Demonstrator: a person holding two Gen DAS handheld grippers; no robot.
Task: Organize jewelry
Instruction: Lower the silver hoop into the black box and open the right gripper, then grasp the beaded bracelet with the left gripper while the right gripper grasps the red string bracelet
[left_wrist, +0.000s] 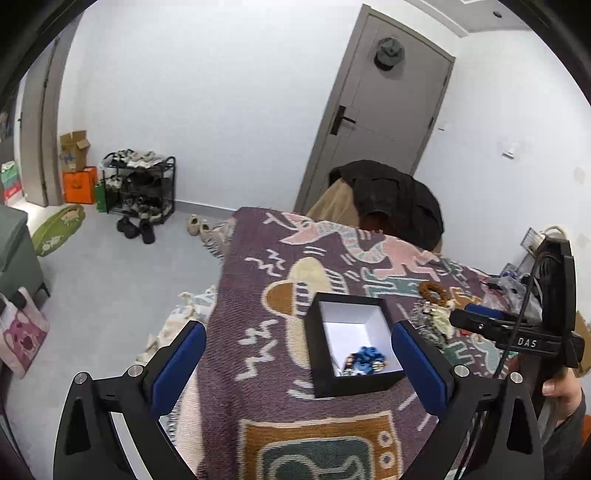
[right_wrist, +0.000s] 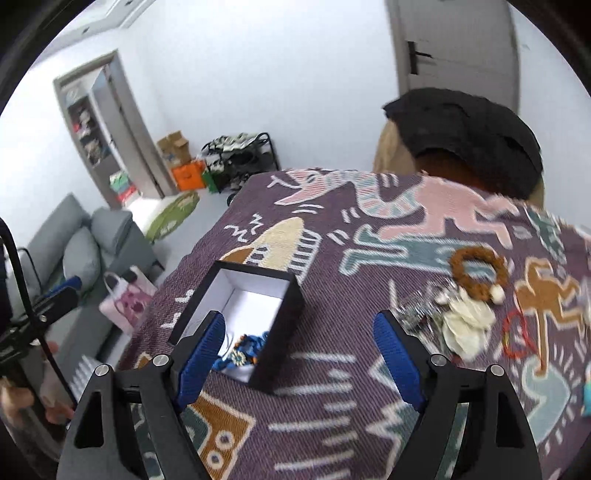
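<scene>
A black box with a white inside (left_wrist: 354, 386) (right_wrist: 284, 317) stands open on the patterned purple cloth (left_wrist: 258, 317) (right_wrist: 332, 387). A blue beaded piece (left_wrist: 364, 360) (right_wrist: 245, 349) lies in its near corner. My left gripper (left_wrist: 299, 332) is open and empty, its fingers either side of the box. My right gripper (right_wrist: 299, 321) is open and empty, above the cloth just right of the box; it also shows in the left wrist view (left_wrist: 480, 321). Right of the box lie a brown bead bracelet (right_wrist: 476, 271) (left_wrist: 432, 290), a white shell piece (right_wrist: 465, 325), a silver chain (right_wrist: 417, 314) and a red cord loop (right_wrist: 517, 336).
A dark jacket (left_wrist: 395, 199) (right_wrist: 469, 136) hangs over a chair at the table's far edge. The table's left edge drops to the floor, with a pink bag (right_wrist: 129, 299), a grey sofa (right_wrist: 74, 254) and a shoe rack (left_wrist: 140, 184) beyond.
</scene>
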